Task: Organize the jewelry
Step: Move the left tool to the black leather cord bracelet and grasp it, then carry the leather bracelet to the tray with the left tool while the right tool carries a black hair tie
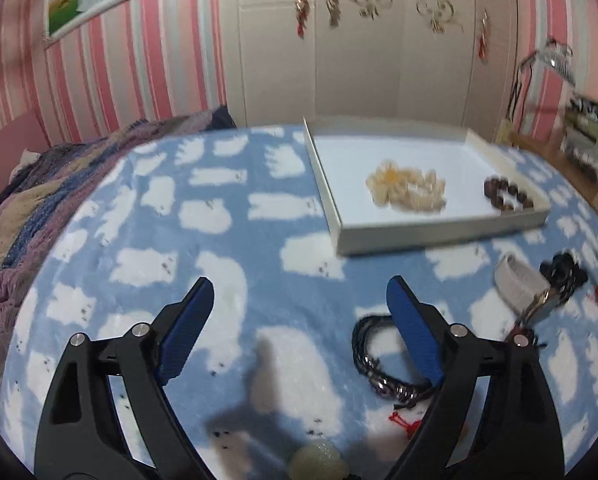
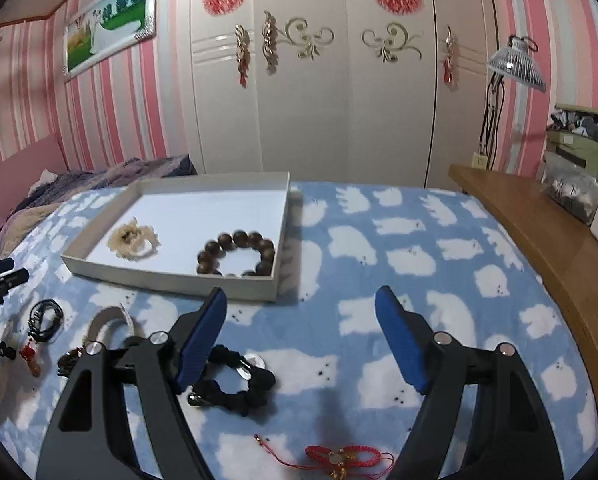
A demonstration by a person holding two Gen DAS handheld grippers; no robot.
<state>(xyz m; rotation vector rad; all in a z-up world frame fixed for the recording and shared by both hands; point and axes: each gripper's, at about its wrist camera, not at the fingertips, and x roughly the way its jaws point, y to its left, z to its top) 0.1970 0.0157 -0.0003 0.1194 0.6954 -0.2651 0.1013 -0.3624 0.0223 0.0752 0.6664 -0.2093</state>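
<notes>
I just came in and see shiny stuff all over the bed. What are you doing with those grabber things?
A person is tidying jewelry into a white box on the blue blanket, using two handheld grippers. A brown bead bracelet and a cream-coloured piece already lie in the box. Both the left gripper and the right gripper are open and hold nothing. A black cord bracelet, a black braided bracelet and a red string bracelet wait on the blanket.

Black gripper (image 1: pixel 299 284), blue finger pads (image 1: pixel 187 332)
</notes>
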